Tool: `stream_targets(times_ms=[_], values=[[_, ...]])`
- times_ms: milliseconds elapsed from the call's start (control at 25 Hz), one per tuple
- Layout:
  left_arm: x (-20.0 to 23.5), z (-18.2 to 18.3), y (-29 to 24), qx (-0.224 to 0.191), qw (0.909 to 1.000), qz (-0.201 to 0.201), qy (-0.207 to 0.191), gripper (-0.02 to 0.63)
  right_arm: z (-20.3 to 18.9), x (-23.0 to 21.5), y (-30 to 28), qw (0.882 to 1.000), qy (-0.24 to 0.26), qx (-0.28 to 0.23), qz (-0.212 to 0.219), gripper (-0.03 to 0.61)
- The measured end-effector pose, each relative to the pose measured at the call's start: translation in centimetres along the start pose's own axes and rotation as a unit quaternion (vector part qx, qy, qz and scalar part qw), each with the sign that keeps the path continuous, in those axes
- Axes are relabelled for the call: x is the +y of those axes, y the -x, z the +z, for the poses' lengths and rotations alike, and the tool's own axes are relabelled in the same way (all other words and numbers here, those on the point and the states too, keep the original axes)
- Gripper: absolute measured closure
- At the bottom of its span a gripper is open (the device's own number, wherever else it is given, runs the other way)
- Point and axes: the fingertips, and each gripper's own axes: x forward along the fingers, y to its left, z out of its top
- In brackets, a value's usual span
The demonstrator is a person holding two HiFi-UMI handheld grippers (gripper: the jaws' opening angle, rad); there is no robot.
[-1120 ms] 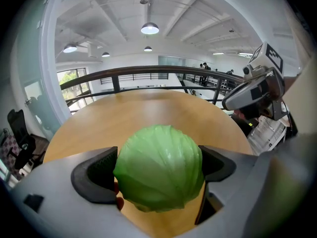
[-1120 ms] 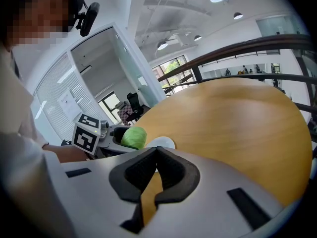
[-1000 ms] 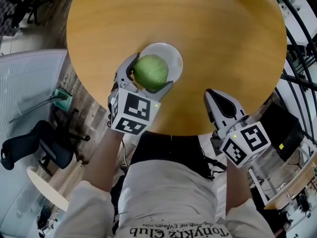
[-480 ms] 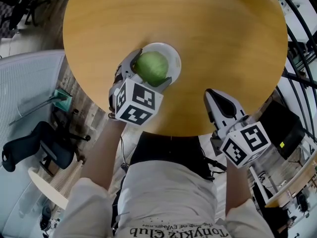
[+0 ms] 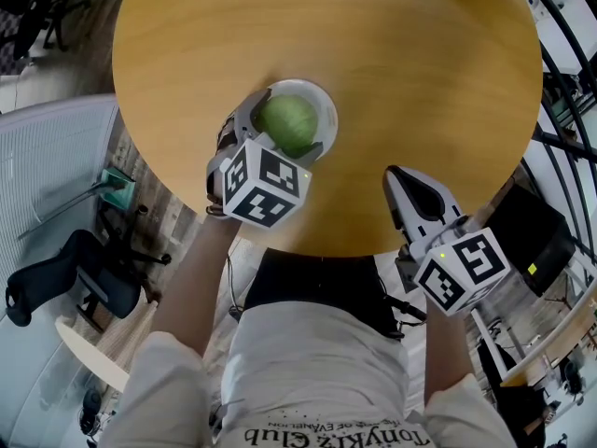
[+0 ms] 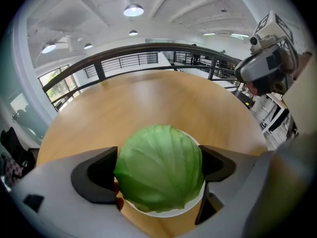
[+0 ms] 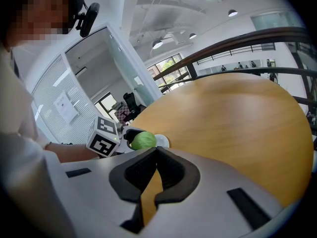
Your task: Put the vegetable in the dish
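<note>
step: this is the drop-off part imo. The cabbage is right over the white dish, just not let go of yet.
left gripper: its fingers are clamped on the cabbage from both sides, and the pads press into the leaves.
where the veg is: in the left gripper view it covers nearly the whole dish, with only a sliver of rim peeking out underneath. Can't tell if it's actually resting on the bottom or hanging a touch above it.
dish: sits on the round wooden desk, near the edge closest to the person.
right gripper: fingers closed together on nothing, parked over the desk edge well off to the side.
next move: I'd guess set it down until the dish takes the weight, then spread the fingers and pull back without nudging the dish. It's a round cabbage, so it might roll a bit.
</note>
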Motion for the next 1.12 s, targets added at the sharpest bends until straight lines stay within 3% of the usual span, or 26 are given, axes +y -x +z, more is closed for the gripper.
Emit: stream_targets(times_ms=[480, 1120], values=[[-0.5, -0.7, -1.4, 0.029, 0.9993, -0.022, -0.004, 0.112, 0.0, -0.2, -0.2, 1.0, -0.004, 0.001, -0.001, 0.562], [-0.4, -0.6, -1.9, 0.029, 0.9984, -0.047, 0.014, 0.11, -0.1, -0.2, -0.3, 1.0, -0.005, 0.005, 0.001, 0.562]])
